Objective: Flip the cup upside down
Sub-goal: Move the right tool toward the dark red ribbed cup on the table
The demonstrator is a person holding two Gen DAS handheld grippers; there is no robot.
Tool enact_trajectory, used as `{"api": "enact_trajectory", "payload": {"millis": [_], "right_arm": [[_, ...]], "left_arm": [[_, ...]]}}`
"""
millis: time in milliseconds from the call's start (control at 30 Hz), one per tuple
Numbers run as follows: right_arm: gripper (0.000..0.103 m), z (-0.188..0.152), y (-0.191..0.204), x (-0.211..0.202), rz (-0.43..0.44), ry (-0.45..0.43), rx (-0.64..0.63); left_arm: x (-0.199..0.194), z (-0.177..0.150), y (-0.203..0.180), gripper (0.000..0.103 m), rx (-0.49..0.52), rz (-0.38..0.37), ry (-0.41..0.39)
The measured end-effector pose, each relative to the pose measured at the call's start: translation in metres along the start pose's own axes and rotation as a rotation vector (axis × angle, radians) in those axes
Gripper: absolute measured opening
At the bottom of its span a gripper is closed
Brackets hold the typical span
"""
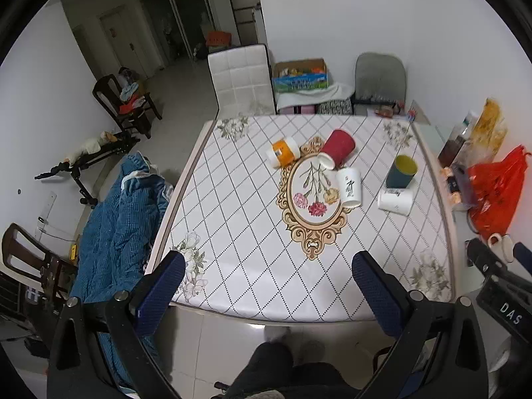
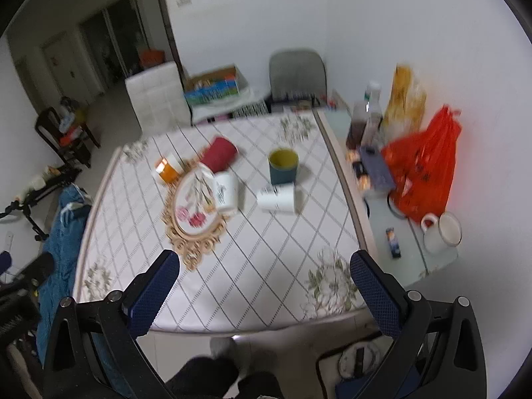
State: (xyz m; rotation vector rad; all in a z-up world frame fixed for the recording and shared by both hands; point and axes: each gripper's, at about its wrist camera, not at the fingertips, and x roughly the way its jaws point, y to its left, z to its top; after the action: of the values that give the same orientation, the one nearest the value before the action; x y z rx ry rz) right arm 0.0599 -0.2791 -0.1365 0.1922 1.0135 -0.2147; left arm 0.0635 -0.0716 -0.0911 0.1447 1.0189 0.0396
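Red plastic bag [image 2: 429, 169], white enamel mug [image 2: 442, 232], bottles [image 2: 367, 123] on side shelf; blue quilt [image 1: 113, 219] over chair.

Plain white walls [image 1: 349, 16] enclose a room with a pale tiled floor [image 1: 173, 106]; a dark hallway with doors [image 1: 156, 33] opens at the far left. A square table under a white diamond-patterned cloth with floral medallion [image 1: 252, 232] stands centrally, with a white quilted chair [image 1: 241, 78] and a grey padded chair [image 1: 380, 74] behind it. Dark wooden chair [image 1: 124, 103] against the left wall; blue quilted blanket [image 1: 123, 226] piled beside the table.
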Motion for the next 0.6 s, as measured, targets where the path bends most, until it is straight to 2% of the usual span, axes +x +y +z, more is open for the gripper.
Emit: {"api": "enact_trajectory", "payload": {"millis": [367, 600], "right_arm": [[0.103, -0.010, -0.025, 0.150, -0.079, 0.230, 0.069], [0.103, -0.019, -0.020, 0.232, -0.079, 0.399, 0.113]], "left_arm": [[0.123, 0.053, -0.041, 0.103, 0.113, -0.003, 0.158], [0.214, 0.102, -0.070, 0.103, 0.206, -0.012, 0.251]]}}
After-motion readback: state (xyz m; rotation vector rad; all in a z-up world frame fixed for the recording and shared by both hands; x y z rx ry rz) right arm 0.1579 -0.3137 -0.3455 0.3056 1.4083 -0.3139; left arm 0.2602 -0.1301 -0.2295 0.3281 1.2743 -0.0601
